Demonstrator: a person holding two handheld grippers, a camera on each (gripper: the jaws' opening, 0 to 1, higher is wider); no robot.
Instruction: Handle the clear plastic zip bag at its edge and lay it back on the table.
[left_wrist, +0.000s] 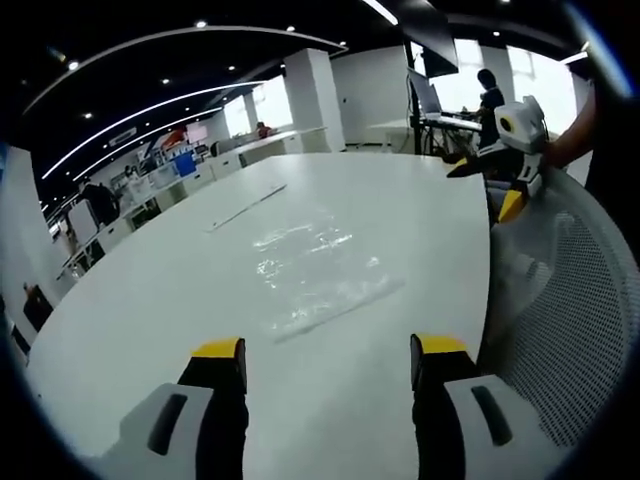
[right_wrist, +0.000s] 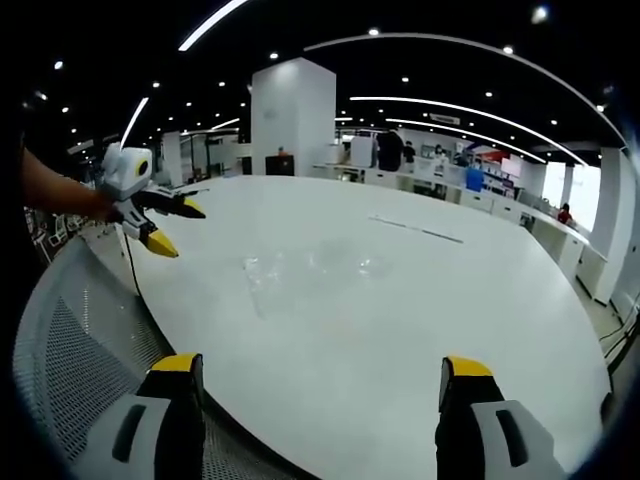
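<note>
On table (left_wrist: 150, 300), zip bag (left_wrist: 320, 270), ahead of spread tongs (left_wrist: 328, 362)

zip bag (left_wrist: 315, 275) flat on table (left_wrist: 150, 320), mid-surface

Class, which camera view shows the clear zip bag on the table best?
The left gripper view: the clear zip bag lies near and large, its crinkles catching light. The right gripper view shows it farther off and fainter on the white table.
</note>
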